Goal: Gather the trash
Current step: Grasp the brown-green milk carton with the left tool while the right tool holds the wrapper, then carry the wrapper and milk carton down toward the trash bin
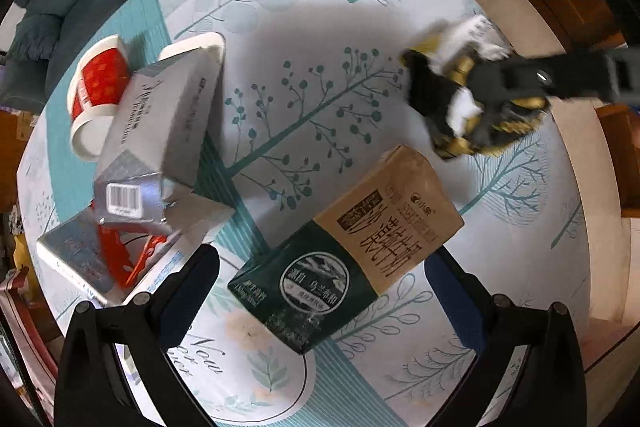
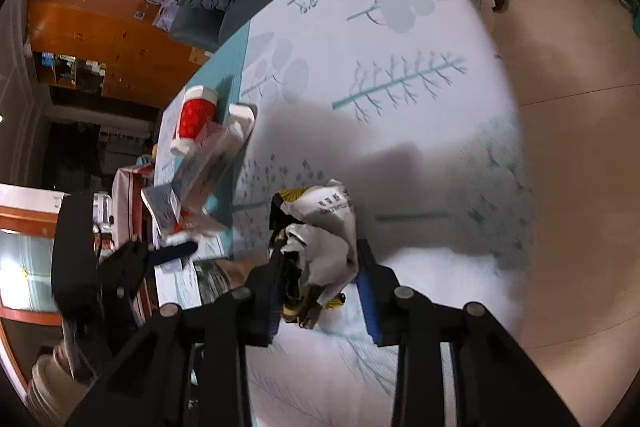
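The right claw is clamped on a crumpled white, black and gold foil wrapper, lifted just clear of the tree-printed mat, probably to carry it off as trash. The left claw is spread wide, holding nothing, poised over the brown-and-green paper carton lying flat, likely the next pickup. Left of that carton sit a tumbled grey cardboard box and a red-and-white paper cup on its side. Nothing blocks the carton.
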Tool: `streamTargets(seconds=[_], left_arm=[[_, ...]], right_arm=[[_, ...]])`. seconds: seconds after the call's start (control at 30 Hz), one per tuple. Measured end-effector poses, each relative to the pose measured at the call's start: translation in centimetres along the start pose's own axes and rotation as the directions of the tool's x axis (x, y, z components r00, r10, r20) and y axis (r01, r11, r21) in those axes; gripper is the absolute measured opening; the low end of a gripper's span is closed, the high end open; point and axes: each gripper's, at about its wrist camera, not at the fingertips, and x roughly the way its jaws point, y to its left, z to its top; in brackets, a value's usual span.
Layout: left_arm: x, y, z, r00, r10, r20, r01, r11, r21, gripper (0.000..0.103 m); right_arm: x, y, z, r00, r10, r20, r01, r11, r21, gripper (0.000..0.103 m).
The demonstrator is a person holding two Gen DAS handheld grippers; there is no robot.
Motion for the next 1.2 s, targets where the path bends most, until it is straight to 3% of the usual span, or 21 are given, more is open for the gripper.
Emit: streamTargets(seconds=[0.07, 0.13, 0.3, 0.47, 0.7, 0.93, 1.2], left_arm=[[0.5, 0.0, 0.3, 1.000, -0.016, -0.013, 0.016, 1.000, 0.007, 0.091], [1.2, 0.1, 0.5, 0.999, -0.023, -0.043, 0.023, 1.000, -0.010, 0.066], [1.4, 0.3, 0.1, 0.999, -0.017, -0.039, 0.013, 0.996, -0.089, 0.048], [0.4, 0.3, -2.6, 1.000, -0.025, 0.004, 0.025, 0.976, -0.216, 0.047], [-2.5, -0.9, -10.0, 0.993, -0.042, 0.111, 0.080, 0.926, -0.370, 0.047], [-6.1, -2.8, -17.1, 0.980, -0.010, 0.199, 0.091, 0.911, -0.403, 0.047], [-9.8, -3.5, -28.1, 0.960, 0.004, 0.281, 0.124, 0.891, -0.438, 0.047]], right_arm=[[-0.5, -0.4, -0.8, 1.000, -0.006, -0.004, 0.006, 1.000, -0.008, 0.032], [-0.9, -0.8, -1.4, 1.000, -0.010, -0.002, 0.010, 1.000, -0.007, 0.032], [-1.4, -0.9, -2.9, 1.000, -0.019, 0.000, 0.019, 1.000, 0.003, 0.031], [-1.8, 0.2, -4.5, 1.000, -0.027, 0.006, 0.027, 0.999, -0.029, 0.030], [-2.5, 2.8, -7.7, 0.999, -0.040, 0.005, 0.041, 0.995, -0.094, 0.030], [-2.9, 6.4, -13.1, 0.998, -0.059, -0.014, 0.056, 0.983, -0.173, 0.030], [-2.5, 12.1, -22.1, 0.992, -0.119, -0.030, 0.105, 0.950, -0.293, 0.030]])
